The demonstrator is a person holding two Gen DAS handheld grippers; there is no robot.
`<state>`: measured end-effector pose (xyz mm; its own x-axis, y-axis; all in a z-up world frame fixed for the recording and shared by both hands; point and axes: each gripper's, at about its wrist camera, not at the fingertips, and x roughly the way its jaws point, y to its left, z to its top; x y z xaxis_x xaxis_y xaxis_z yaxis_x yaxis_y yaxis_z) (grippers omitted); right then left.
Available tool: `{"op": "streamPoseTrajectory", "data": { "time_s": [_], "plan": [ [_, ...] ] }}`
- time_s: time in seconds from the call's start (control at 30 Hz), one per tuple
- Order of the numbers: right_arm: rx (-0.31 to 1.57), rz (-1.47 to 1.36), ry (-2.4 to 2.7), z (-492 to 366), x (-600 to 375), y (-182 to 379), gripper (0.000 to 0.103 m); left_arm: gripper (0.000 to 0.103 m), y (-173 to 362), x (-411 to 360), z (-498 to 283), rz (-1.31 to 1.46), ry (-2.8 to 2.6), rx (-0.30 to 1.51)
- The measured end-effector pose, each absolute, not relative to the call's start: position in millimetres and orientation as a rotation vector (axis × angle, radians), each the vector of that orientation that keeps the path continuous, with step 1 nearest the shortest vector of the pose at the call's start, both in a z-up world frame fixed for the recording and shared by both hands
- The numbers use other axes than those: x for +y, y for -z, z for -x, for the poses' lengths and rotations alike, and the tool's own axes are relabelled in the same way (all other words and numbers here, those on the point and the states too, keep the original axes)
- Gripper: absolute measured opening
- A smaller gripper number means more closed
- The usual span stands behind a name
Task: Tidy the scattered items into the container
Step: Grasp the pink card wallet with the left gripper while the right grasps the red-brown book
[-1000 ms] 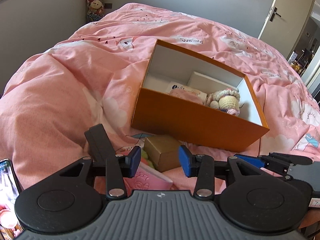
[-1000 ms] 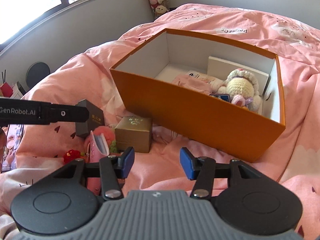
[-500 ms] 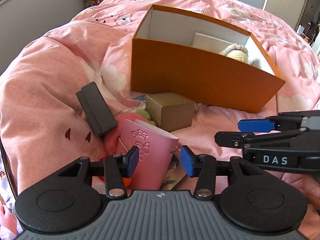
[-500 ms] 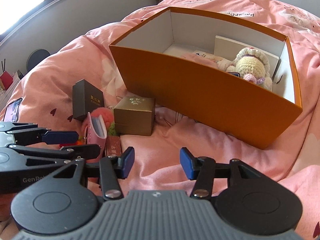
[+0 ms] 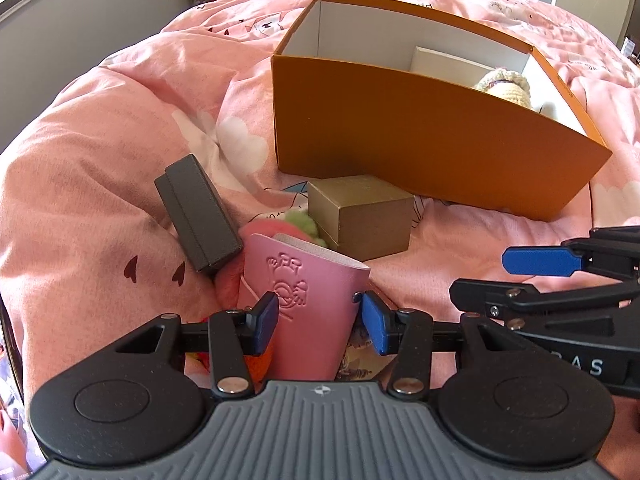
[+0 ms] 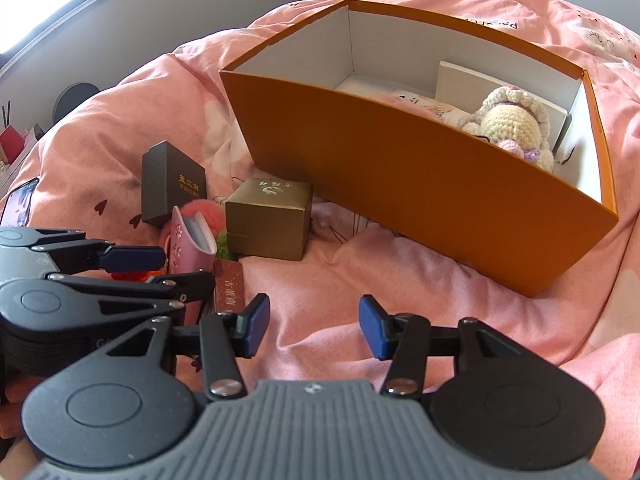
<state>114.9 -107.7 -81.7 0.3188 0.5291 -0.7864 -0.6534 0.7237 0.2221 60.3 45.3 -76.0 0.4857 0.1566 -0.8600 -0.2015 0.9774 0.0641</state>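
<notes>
My left hand-held gripper [image 5: 318,318] is down over the pink leather pouch [image 5: 302,300], with its blue pads [image 5: 266,320] standing on either side of the embossed pouch; its jaws have just been opening, and I cannot tell whether the pads press the leather or only stand just beside it. The pouch stands tilted on the pink duvet [image 5: 100,184], leaning against a fuzzy pink and green plush [image 5: 294,224] behind it. Just to its left lies a dark grey flat box [image 5: 198,212], tilted on a fold of the bedding, and just beyond it sits a gold cardboard box [image 5: 362,216], which is close against the near wall of the orange container [image 5: 420,152]. A small red card [image 6: 230,286] lies on the duvet beside the pouch. The container stands open on the bed, and inside it I see a crocheted cream doll [image 6: 514,124] against its right end, a white flat box [image 6: 496,88] propped behind the doll, and some pink and printed things on the floor of it. My right hand-held gripper [image 6: 314,330] hangs over bare duvet in front of the container, jaws partly open with nothing between them, and near my left one. A phone [image 6: 20,204] lies at the far left edge of the bed.
</notes>
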Motion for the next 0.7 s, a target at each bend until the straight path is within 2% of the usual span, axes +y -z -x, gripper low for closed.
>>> {"op": "streamPoseTrajectory", "data": {
  "time_s": [0.13, 0.2, 0.6, 0.63, 0.67, 0.7],
  "plan": [
    [0.966, 0.161, -0.797, -112, -105, 81, 0.053, 0.053, 75, 48, -59, 0.065, -0.227, 1.032],
    [0.964, 0.164, -0.795, -112, -104, 81, 0.053, 0.048, 73, 47, -58, 0.062, -0.227, 1.026],
    [0.949, 0.181, -0.832, -106, -101, 79, 0.053, 0.032, 56, 57, -33, 0.105, -0.266, 0.984],
    [0.951, 0.180, -0.837, -106, -101, 79, 0.053, 0.027, 56, 58, -32, 0.112, -0.279, 0.989],
    [0.953, 0.177, -0.847, -105, -101, 79, 0.053, 0.017, 57, 59, -31, 0.103, -0.315, 0.998],
    [0.954, 0.174, -0.858, -105, -100, 79, 0.052, 0.017, 58, 61, -29, 0.103, -0.333, 0.991]
  ]
}}
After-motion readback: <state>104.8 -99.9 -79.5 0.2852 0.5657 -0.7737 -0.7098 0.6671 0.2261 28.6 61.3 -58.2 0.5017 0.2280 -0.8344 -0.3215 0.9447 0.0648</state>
